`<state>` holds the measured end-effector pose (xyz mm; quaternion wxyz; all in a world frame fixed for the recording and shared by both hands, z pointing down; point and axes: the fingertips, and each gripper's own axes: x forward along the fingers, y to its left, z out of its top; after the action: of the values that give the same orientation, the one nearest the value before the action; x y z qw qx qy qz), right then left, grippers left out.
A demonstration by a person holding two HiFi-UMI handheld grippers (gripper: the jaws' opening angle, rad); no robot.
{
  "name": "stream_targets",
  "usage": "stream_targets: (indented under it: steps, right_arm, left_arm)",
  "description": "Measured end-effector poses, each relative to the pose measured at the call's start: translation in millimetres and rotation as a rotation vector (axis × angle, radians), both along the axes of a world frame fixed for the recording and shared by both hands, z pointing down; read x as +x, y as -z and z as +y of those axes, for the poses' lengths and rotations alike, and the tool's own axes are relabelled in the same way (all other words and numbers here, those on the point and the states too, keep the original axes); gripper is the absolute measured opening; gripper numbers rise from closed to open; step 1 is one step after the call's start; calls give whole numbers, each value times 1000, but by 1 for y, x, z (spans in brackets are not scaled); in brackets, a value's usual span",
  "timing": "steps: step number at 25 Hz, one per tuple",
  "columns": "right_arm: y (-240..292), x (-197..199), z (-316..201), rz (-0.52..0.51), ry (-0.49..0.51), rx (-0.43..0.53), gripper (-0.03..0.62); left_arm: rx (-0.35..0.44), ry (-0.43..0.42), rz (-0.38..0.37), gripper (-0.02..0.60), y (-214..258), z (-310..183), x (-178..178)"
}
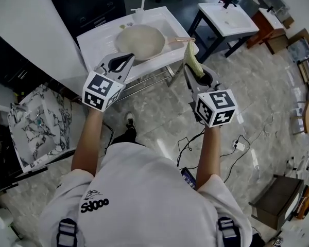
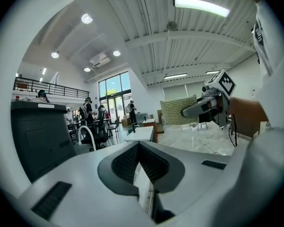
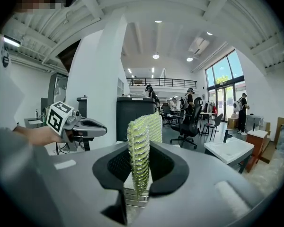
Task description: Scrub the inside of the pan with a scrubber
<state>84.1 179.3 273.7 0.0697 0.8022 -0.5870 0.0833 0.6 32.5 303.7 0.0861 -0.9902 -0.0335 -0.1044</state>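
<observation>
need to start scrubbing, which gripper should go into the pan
Right. The right gripper is shut on the scrubber, close to the pan. The left gripper is shut and empty, so it could at most steady the pan.

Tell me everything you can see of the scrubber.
The scrubber is a thin, pale yellow-green rectangular pad with a knobbly mesh weave. It stands upright, pinched at its lower edge between the jaws of the right gripper, with most of it sticking out past them. It is held in the air near the right end of the sink, off to the side of the pan. Only the jaws touch it.
</observation>
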Motion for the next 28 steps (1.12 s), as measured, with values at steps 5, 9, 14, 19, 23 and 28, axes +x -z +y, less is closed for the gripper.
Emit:
stream_targets:
  steps: [5,9,14,19,23,28]
  right_arm:
    - [2,33,-36,-35,-23,-13,74]
    - [-7,51,-57,-61,-32,-46,74]
    - [-20,62,-81,-68,-27,-79,74]
    - [-34,75,-100,-83,-42,-133,74]
    - [-48,85,-114,-79,-40,-199,74]
    - [-63,83,-133,-27,21,-280,74]
  left_arm:
    - [-13,-17,4,-5,5,-30,33]
    - [-35,-16,-4,-5,2,-52,48]
    - [-61,-25,-27,-5,-13,-73,62]
    - [-73,-39,-26,-5,-18,-90,74]
    - [-94,-66,-30,-5,-26,-95,85]
    - [-118,-83,-34,-5,-35,-109,94]
